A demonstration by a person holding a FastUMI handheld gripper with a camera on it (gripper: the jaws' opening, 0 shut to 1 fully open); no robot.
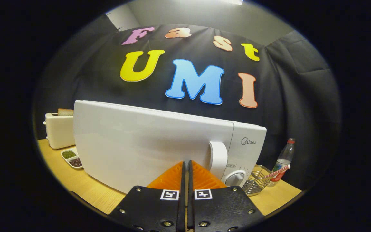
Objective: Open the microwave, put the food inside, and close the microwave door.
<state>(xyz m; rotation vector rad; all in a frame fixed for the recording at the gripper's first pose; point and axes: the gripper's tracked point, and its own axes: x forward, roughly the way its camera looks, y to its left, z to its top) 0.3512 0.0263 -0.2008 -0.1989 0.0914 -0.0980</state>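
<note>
Tongs pressed together, holding nothing, tips close to the front of the microwave on the table. The door is shut, its handle just beside the tips. No food can be identified; whether loading is done or pending cannot be told.

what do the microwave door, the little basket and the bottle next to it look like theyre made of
Microwave door: looks like smooth white plastic or painted metal with a soft sheen; hard to say which. Basket: thin metal wire, shiny, open mesh. Bottle: clear plastic, see-through with a red cap. The claw sits with its fingers together just before the door, gripping nothing.
</note>
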